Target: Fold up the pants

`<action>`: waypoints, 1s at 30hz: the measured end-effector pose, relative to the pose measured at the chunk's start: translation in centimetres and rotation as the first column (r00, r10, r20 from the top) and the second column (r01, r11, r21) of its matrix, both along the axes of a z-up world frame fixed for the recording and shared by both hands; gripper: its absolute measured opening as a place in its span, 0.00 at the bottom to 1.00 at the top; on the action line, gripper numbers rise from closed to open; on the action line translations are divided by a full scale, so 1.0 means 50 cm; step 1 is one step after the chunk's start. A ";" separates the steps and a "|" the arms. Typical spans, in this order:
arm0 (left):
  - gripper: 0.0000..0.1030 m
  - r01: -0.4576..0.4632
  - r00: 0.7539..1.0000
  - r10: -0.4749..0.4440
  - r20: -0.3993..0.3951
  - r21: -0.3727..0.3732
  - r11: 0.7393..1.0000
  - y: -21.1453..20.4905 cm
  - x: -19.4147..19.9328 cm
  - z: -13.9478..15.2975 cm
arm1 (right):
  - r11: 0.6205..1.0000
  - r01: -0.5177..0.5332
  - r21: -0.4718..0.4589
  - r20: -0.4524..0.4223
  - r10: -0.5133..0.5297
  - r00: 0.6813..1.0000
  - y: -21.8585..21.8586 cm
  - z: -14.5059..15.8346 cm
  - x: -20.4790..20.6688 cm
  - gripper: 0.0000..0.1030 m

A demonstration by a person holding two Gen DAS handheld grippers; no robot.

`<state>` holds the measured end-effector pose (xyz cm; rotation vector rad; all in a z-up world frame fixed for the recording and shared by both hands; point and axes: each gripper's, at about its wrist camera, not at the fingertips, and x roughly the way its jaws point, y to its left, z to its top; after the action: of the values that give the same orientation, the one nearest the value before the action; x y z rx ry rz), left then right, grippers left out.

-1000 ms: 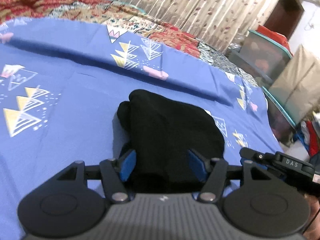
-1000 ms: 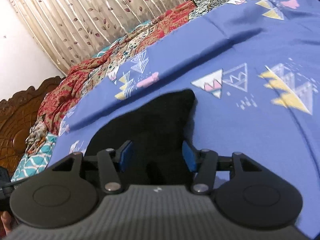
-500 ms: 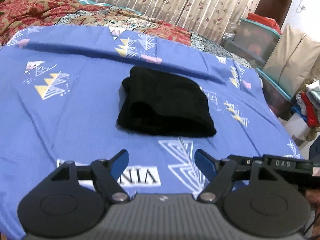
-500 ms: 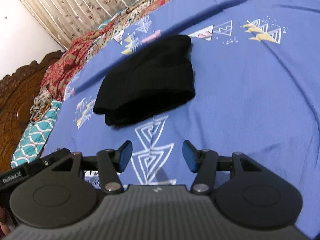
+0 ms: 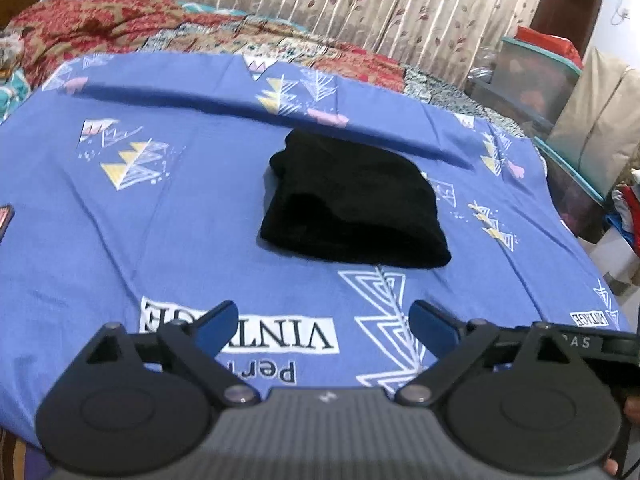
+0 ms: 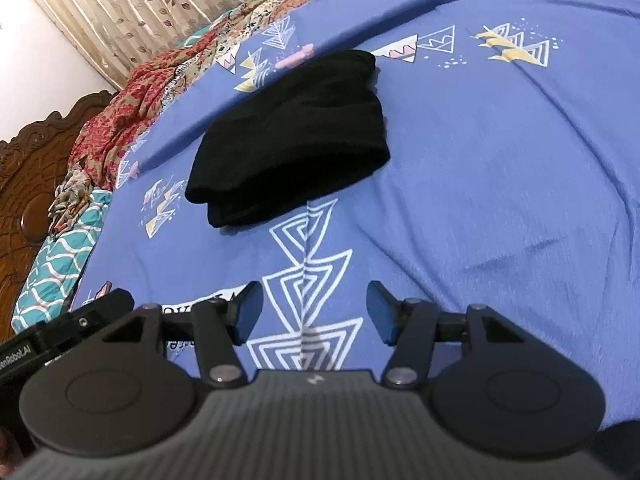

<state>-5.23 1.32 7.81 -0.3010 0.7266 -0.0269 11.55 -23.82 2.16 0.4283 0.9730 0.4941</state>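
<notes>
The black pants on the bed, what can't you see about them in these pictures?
- Black pants: in both views the cloth is too dark to count layers or find legs and waistband.
- Their underside: hidden against the blue sheet.
- Their far edge: in the right wrist view, hidden behind the bundle's own bulk.
- Printed words on the sheet: in the left wrist view, partly covered by the left gripper, whose jaws are opening, empty.

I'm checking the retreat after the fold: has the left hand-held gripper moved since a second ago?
Yes. The left hand-held gripper has backed away from the folded black pants, toward the near bedsheet edge; its jaws are opening, empty.
</notes>
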 end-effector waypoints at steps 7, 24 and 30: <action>1.00 -0.017 0.999 0.017 -0.034 0.001 1.000 0.003 0.003 -0.006 | 1.000 0.004 -0.009 -0.007 -0.004 1.000 0.002 -0.001 -0.006 0.60; 1.00 -0.091 0.993 0.096 -0.065 0.068 0.993 0.012 0.007 -0.007 | 1.000 0.018 -0.006 -0.031 -0.018 0.999 0.000 -0.005 -0.014 0.61; 1.00 -0.117 0.990 0.125 -0.071 0.105 0.988 0.014 0.008 -0.006 | 1.000 0.018 -0.006 -0.031 -0.018 0.999 0.001 -0.003 -0.013 0.62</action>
<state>-4.82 2.02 7.50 -0.2509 0.7825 0.1372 10.89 -23.75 2.02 0.4400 0.9991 0.4692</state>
